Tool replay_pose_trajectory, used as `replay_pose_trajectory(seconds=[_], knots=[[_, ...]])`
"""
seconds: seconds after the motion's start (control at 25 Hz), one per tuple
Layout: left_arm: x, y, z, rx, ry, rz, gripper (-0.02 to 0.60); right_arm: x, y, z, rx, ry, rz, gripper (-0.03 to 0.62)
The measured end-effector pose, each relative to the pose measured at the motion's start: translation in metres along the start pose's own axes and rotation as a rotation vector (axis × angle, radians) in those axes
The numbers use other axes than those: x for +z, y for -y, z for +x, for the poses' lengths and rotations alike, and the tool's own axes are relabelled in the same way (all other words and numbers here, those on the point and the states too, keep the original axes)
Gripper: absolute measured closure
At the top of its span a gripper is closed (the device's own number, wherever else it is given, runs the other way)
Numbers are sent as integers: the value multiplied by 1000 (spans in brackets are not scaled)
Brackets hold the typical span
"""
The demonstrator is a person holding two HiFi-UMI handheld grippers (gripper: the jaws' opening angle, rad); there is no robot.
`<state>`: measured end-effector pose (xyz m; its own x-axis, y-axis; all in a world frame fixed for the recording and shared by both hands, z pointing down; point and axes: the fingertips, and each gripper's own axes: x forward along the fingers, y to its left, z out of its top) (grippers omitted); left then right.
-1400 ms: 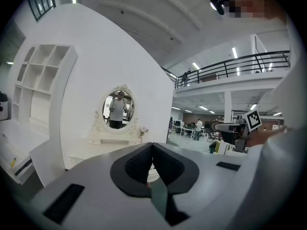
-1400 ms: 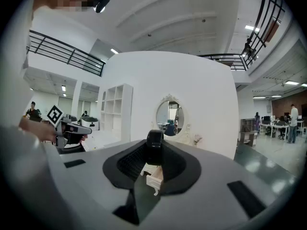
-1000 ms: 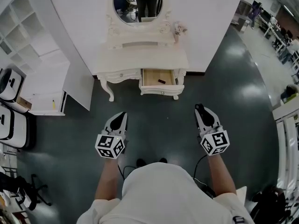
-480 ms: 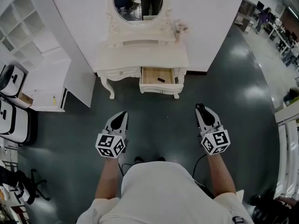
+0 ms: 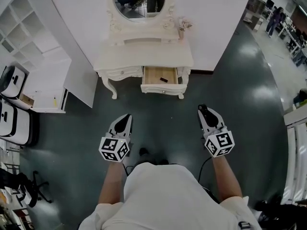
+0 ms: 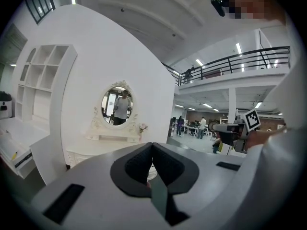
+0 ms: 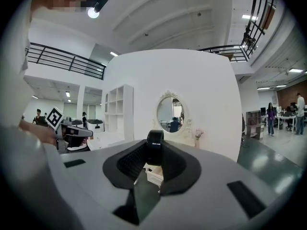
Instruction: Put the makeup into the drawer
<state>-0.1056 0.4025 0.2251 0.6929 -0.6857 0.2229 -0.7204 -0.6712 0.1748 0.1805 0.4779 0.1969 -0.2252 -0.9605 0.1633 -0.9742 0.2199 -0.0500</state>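
A white dressing table (image 5: 144, 56) stands against the wall ahead, its right drawer (image 5: 152, 74) pulled open with a small dark item (image 5: 164, 79) inside. My right gripper (image 5: 202, 109) hovers over the dark floor well short of the table. It is shut on a black round makeup piece (image 7: 154, 148) pinched upright at the jaw tips. My left gripper (image 5: 125, 118) is level with it on the left, shut, with its pads (image 6: 144, 159) meeting and nothing held. Both grippers point toward the table and its oval mirror (image 7: 169, 113).
A white shelf unit (image 5: 29, 56) and a leaning white panel (image 5: 79, 85) stand left of the table. A small flower vase (image 5: 181, 27) sits on the tabletop's right corner. White cases (image 5: 12, 85) line the far left. The person's feet (image 5: 144, 152) stand on the dark floor.
The table and drawer have shifted slightly up and left in the head view. Both grippers have moved a little, and the right one's grip on the makeup piece is unchanged.
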Motion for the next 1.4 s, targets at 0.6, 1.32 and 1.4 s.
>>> replay_pose_trajectory(seconds=[0.6, 1.32, 1.4], knots=[[19, -75, 81, -70, -20, 16, 566, -4, 11, 95, -48, -45, 12, 508], [43, -188, 171, -164, -60, 29, 565, 6, 3, 232, -109, -84, 19, 508], [43, -193, 176, -169, -66, 26, 565, 3, 3, 240, -110, -92, 26, 508]])
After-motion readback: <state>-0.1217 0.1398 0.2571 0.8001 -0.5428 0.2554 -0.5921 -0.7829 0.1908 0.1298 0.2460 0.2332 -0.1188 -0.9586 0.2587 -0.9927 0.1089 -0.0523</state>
